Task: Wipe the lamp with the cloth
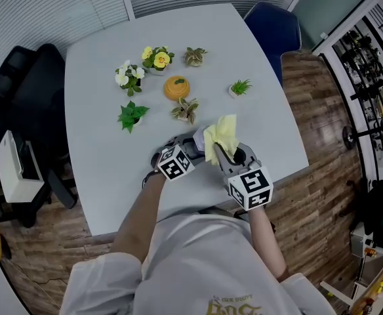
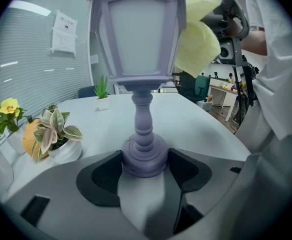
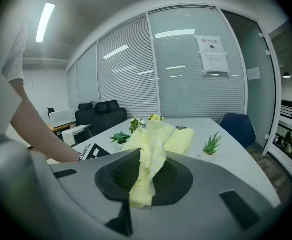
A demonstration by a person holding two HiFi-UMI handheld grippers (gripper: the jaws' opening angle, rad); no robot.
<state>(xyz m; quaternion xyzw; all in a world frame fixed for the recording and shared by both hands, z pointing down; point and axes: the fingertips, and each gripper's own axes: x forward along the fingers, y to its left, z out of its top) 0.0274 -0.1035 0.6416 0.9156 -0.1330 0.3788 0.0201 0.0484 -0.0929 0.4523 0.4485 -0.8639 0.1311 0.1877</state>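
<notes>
Lamp (image 2: 136,39) is clamped at its base by the left gripper (image 2: 145,170) and held upright over the table's (image 1: 93,123) near edge, likely for steadying. Cloth (image 3: 148,154) is pinched in the right gripper (image 3: 145,176), raised just beside the shade, presumably for wiping.

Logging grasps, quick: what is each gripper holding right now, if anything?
Left gripper: closed on the base of the pale purple lantern-shaped lamp.
Right gripper: closed on the yellow cloth.

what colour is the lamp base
The lamp base is pale lilac, clearest in the left gripper view.
</notes>
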